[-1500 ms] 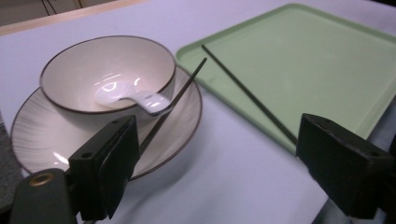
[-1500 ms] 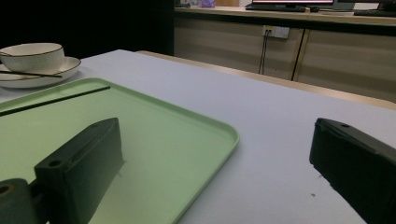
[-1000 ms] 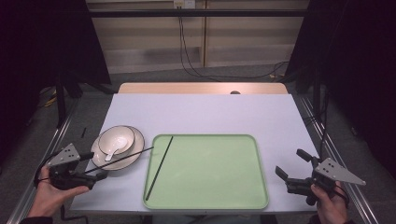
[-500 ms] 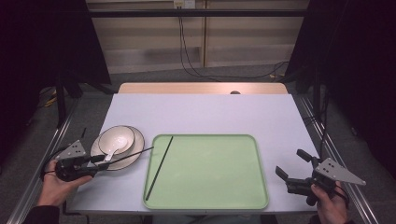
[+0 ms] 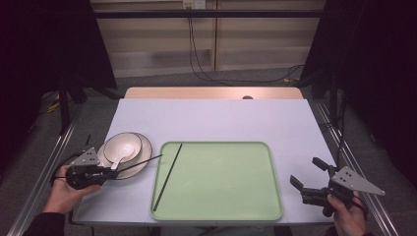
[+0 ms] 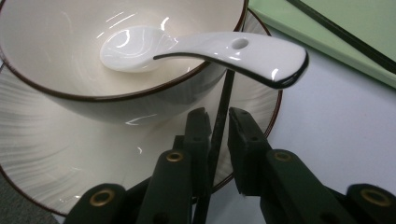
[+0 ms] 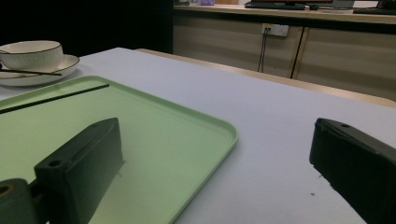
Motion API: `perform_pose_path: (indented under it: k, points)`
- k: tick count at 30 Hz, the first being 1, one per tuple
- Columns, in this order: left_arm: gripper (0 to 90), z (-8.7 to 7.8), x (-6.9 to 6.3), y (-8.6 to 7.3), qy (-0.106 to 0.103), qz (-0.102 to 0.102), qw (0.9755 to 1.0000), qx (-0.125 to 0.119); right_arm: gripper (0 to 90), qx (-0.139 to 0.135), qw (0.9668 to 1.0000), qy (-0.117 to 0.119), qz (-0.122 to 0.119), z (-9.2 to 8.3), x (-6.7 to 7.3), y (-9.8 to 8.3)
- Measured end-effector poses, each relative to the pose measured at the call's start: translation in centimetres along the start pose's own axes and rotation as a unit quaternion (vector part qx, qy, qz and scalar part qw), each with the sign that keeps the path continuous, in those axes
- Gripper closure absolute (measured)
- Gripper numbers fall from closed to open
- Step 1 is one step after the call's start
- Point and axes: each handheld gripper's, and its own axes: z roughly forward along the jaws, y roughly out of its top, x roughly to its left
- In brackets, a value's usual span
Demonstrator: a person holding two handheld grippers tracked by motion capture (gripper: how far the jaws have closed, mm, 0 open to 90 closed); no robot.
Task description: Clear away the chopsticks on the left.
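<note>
Just ahead of the left gripper (image 6: pixel 217 126) stands a cream bowl (image 6: pixel 70 60) on a matching plate (image 6: pixel 60 154), and a white spoon (image 6: pixel 205 49) lies in the bowl with its handle hanging over the rim, right above the jaw tips and close in the way. A black chopstick (image 6: pixel 223 105) runs between the jaws and on under the spoon handle, lying across the plate. The jaws have just been closing and now stand nearly together around the chopstick, one pad against it; whether both press on it I cannot tell. Beyond the plate lies a green tray (image 5: pixel 221 182) with a second chopstick (image 5: pixel 167 176) along its near edge. The right gripper (image 5: pixel 307 189) hovers beside the tray's other end with its jaws wide apart, holding nothing.
</note>
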Motion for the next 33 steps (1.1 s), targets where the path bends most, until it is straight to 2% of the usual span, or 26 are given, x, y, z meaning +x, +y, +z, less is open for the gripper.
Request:
perform_pose_path:
  k: [8,10,12,19,21,23,25,26,28,30,32,33]
  points:
    - [85.7,0.2,0.2,0.6,-0.025,0.009,0.9996,0.013,2.1,-0.002,1.0,0.004,0.002,0.0,0.0,0.0]
    - [85.9,0.3,0.1,0.6,-0.022,0.003,0.9997,0.008,2.1,-0.002,1.0,0.004,0.001,0.0,0.0,0.0]
    - [86.0,0.1,0.2,0.6,-0.031,-0.004,0.9995,0.008,2.0,0.0,1.0,0.004,0.001,-0.1,-0.1,0.0]
    - [86.1,-0.5,-0.3,0.5,-0.038,-0.03,0.9988,-0.007,2.1,0.001,1.0,0.004,0.001,-0.1,-0.1,0.0]
    - [86.1,-0.8,-0.4,0.5,-0.032,-0.03,0.999,-0.008,2.1,0.0,1.0,0.003,0.001,-0.1,-0.1,0.0]
    - [86.1,-0.9,-0.7,0.3,-0.035,-0.042,0.9983,-0.018,2.0,0.0,1.0,0.002,0.002,-0.1,0.0,0.0]
    - [86.1,-1.2,-1.0,0.3,-0.032,-0.042,0.9983,-0.024,2.1,-0.001,1.0,0.004,0.003,-0.1,0.0,0.0]
    - [86.1,-1.3,-1.2,0.3,-0.034,-0.049,0.9976,-0.034,2.1,-0.001,1.0,0.004,0.002,-0.1,0.0,0.0]
    - [86.1,-1.5,-1.6,0.4,-0.034,-0.063,0.9968,-0.035,2.1,-0.002,1.0,0.004,0.002,-0.1,-0.1,0.0]
    - [86.1,-1.6,-2.0,0.4,-0.039,-0.077,0.9952,-0.045,2.1,-0.003,1.0,0.003,0.004,0.0,0.0,0.0]
    - [86.0,-2.0,-2.6,0.6,-0.034,-0.089,0.9939,-0.056,2.0,-0.003,1.0,0.002,0.003,0.0,-0.1,0.0]
    - [86.0,-2.1,-2.8,0.6,-0.032,-0.087,0.9941,-0.057,2.0,-0.003,1.0,0.003,0.003,0.0,0.0,0.0]
